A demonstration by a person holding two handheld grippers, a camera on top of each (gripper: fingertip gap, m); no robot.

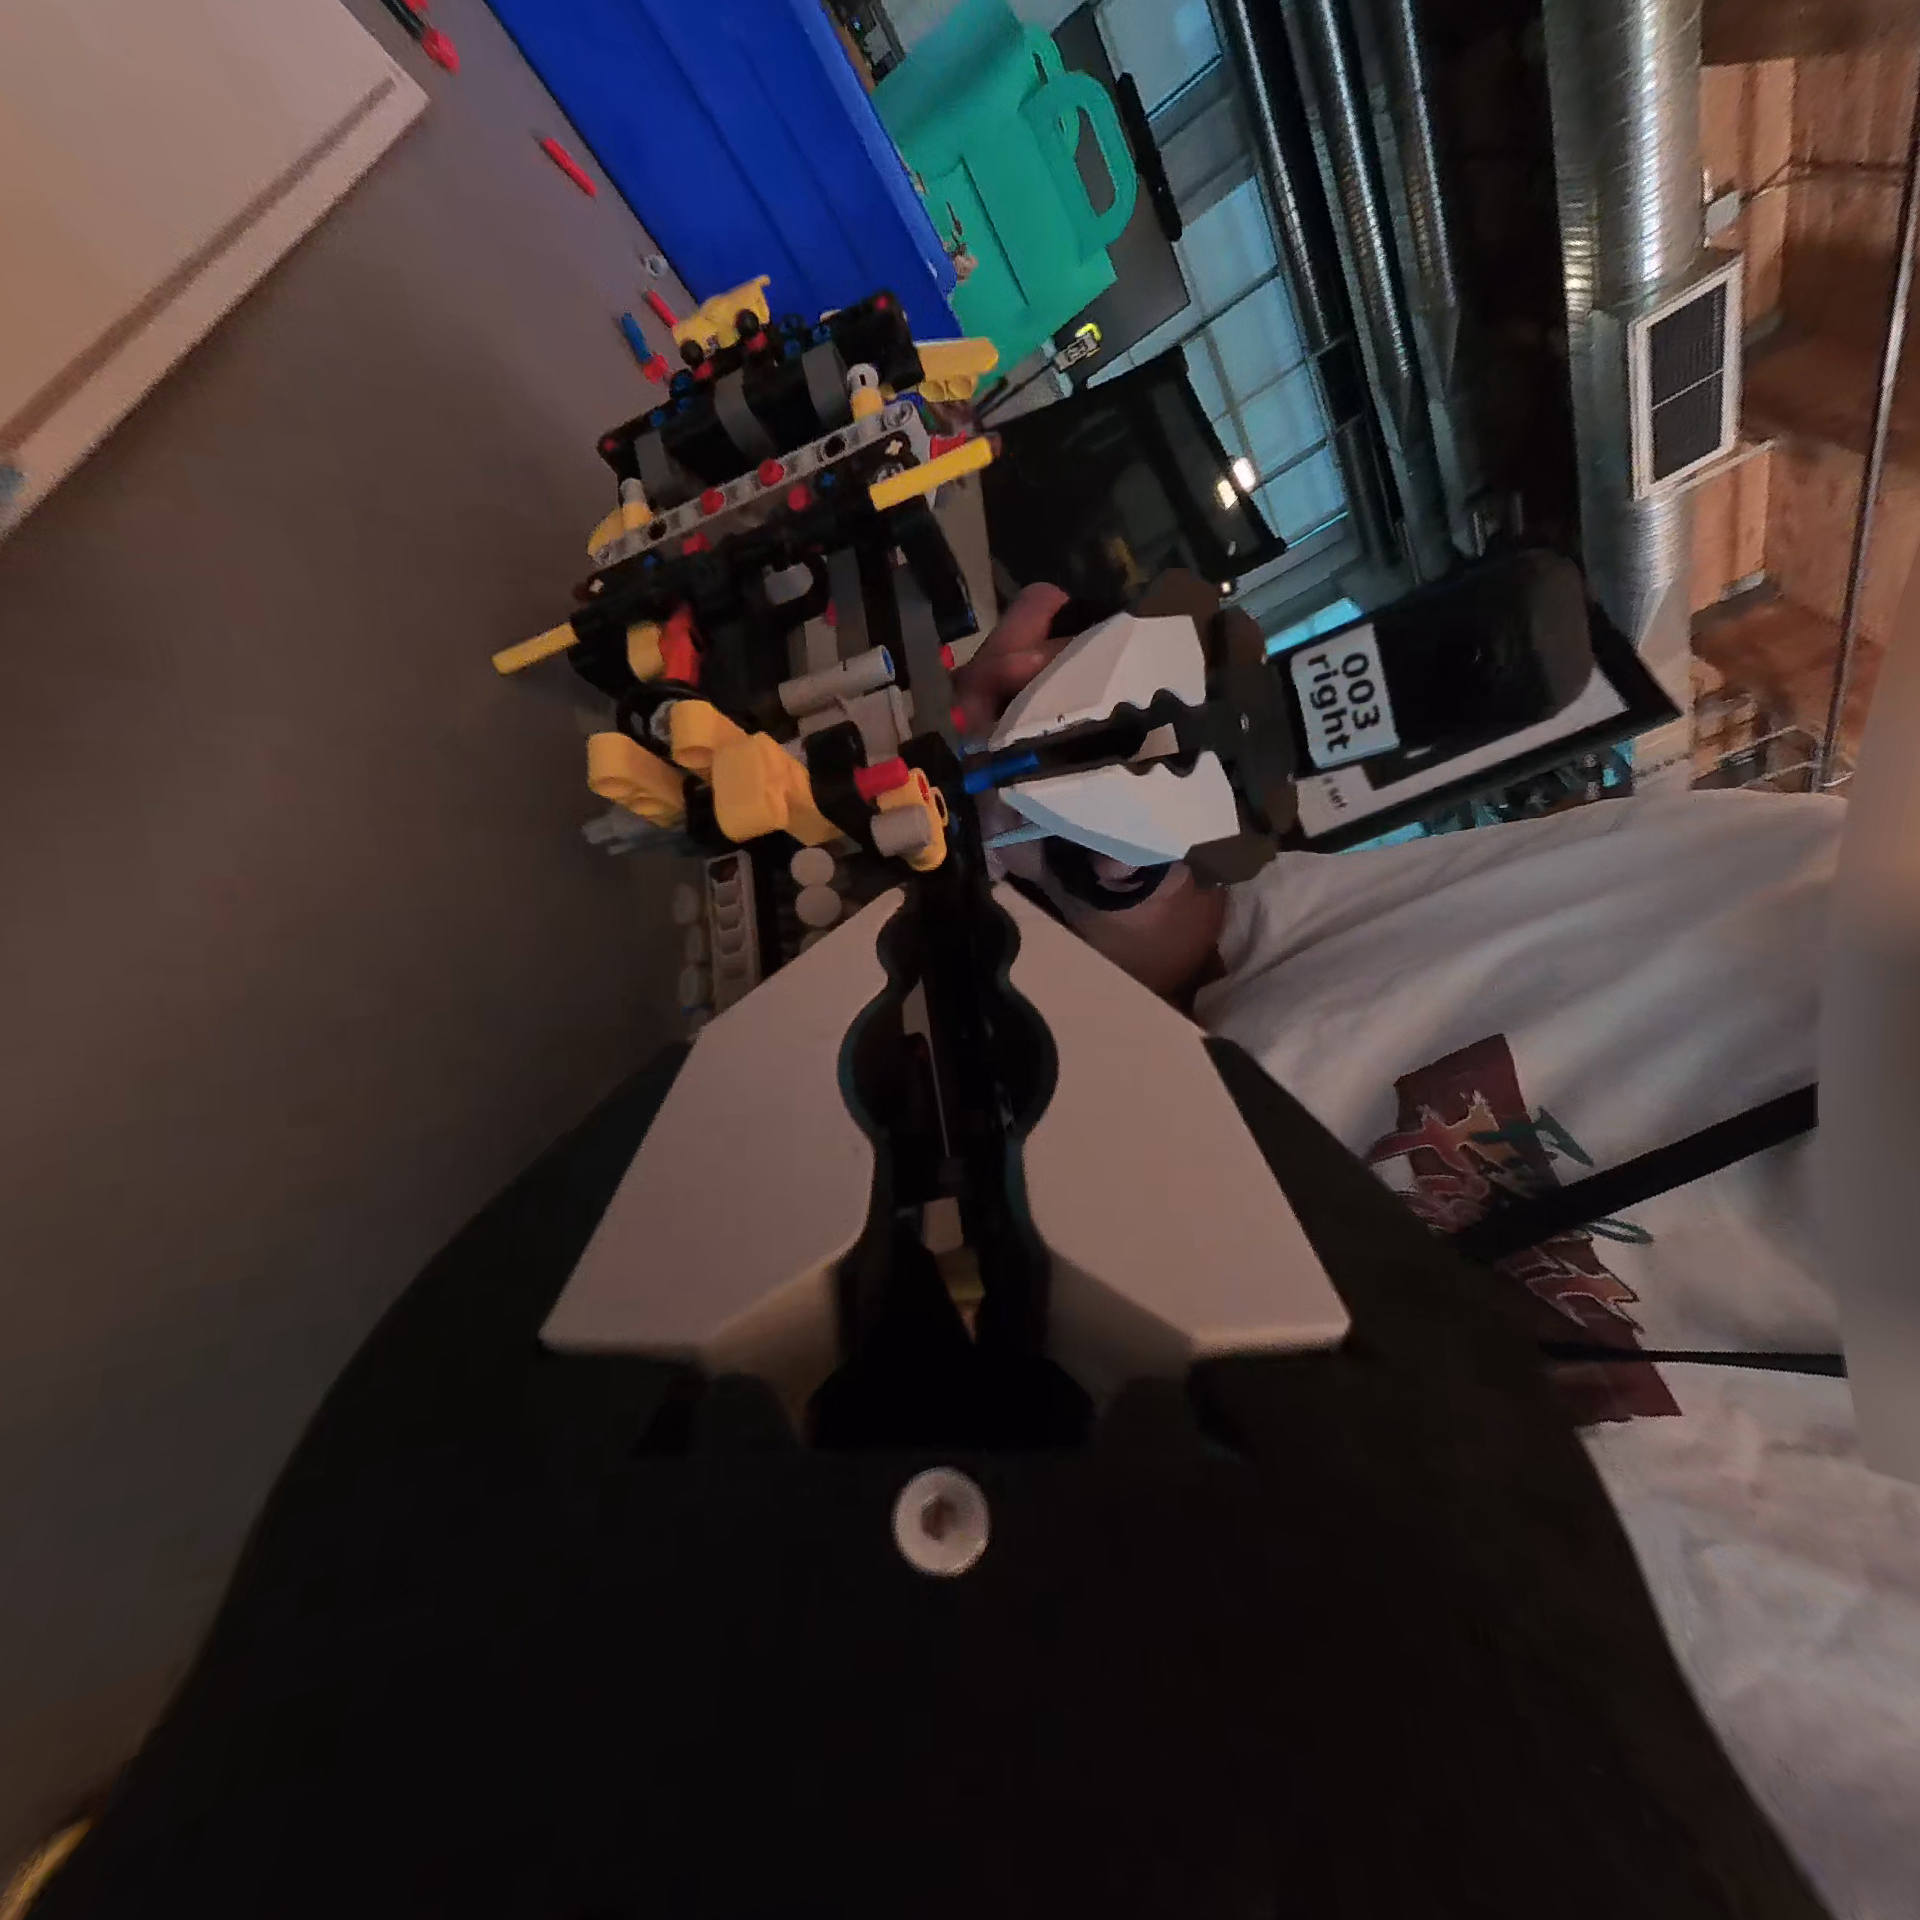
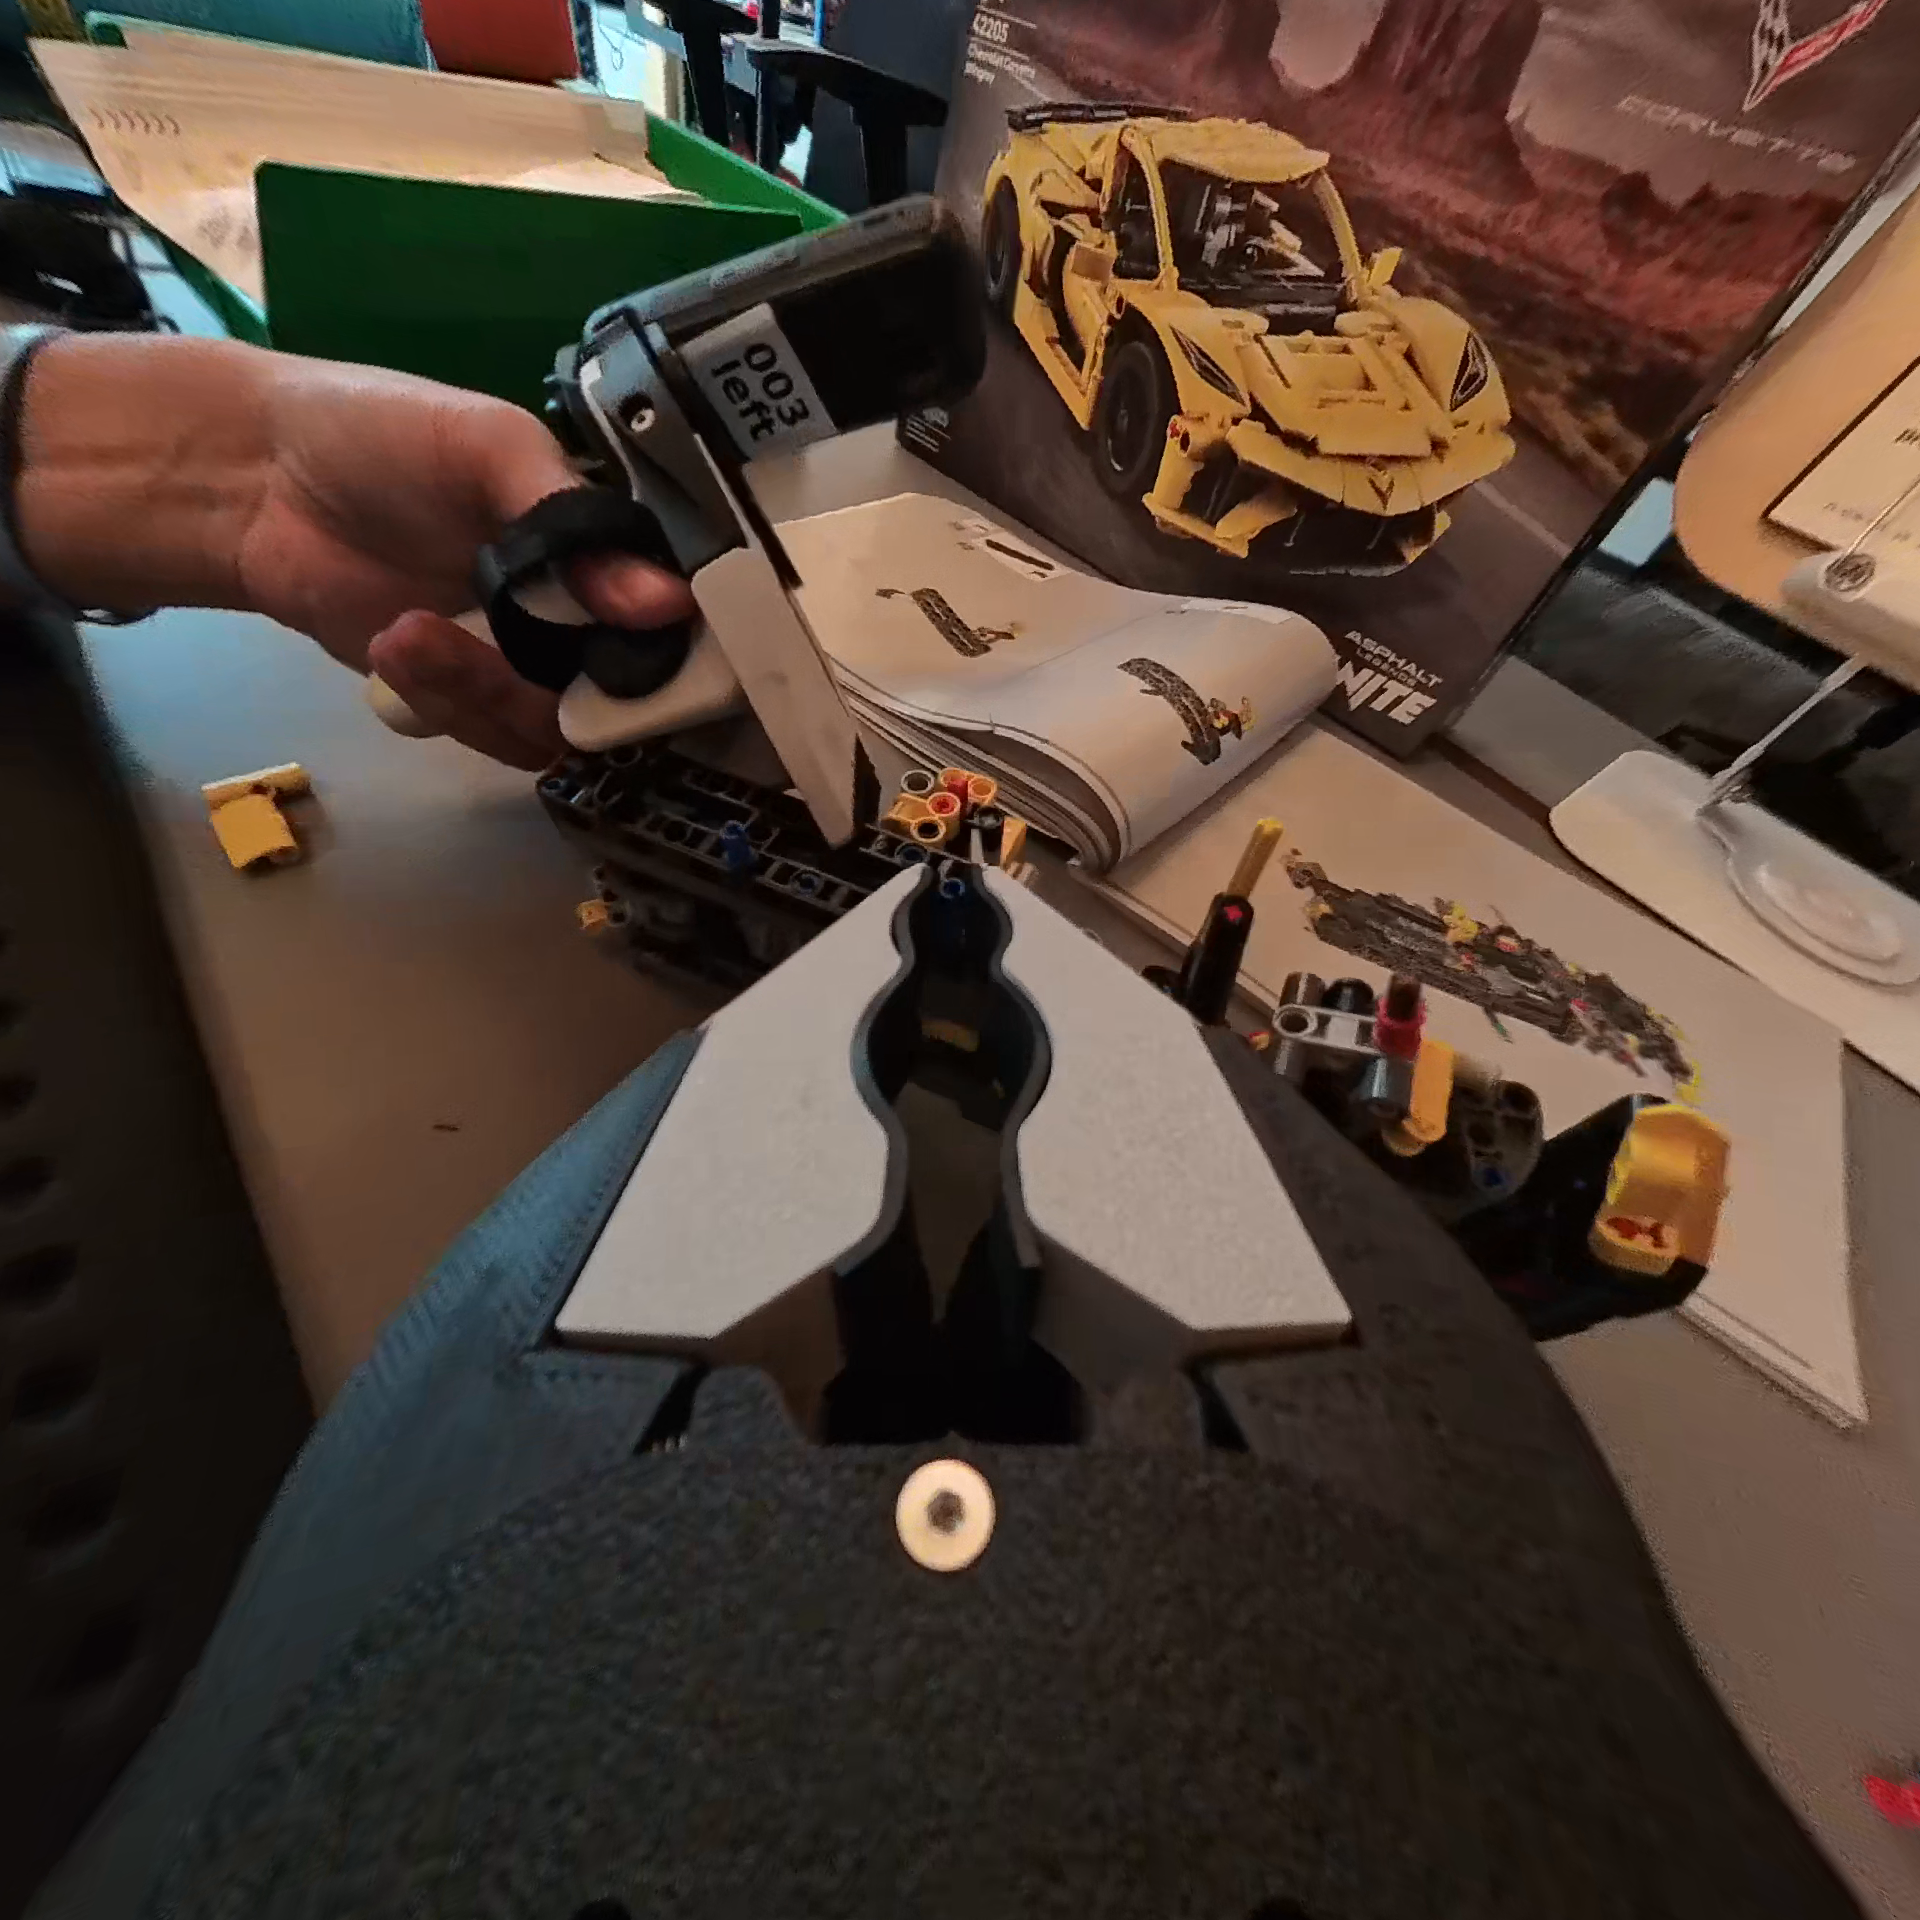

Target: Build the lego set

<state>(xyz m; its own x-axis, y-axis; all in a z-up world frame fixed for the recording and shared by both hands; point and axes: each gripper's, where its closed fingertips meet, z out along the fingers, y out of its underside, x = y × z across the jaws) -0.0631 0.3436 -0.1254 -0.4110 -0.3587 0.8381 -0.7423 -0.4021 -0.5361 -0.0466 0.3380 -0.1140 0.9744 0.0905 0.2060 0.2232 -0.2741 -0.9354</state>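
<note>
The left gripper [image 1: 951, 894] is seen pressed together on a black beam of the lego model [image 1: 769, 582], which is held up straight ahead of its tips, above the desk [image 1: 312, 779]. In the right wrist view the same left gripper [image 2: 847, 821] is seen coming down onto the model [image 2: 727, 842] from above, with a hand [image 2: 343, 520] around its grip.

The right gripper [image 2: 951, 883] is pinched on a small blue pin [image 2: 948, 888]; in the left wrist view that right gripper [image 1: 987, 779] is seen to the right of the left gripper's tips, the blue pin [image 1: 997, 771] pointing into the model's black edge, touching it or just short of it; which cannot be told.

Beyond the right gripper an open instruction booklet [image 2: 1070, 665] lies on the desk, and behind it the set's box [image 2: 1351, 312] stands upright. To the right of the right gripper a second sub-assembly [image 2: 1434, 1081] rests on a printed sheet [image 2: 1558, 1039]. A loose yellow piece [image 2: 255, 816] lies on the desk far to its left.
</note>
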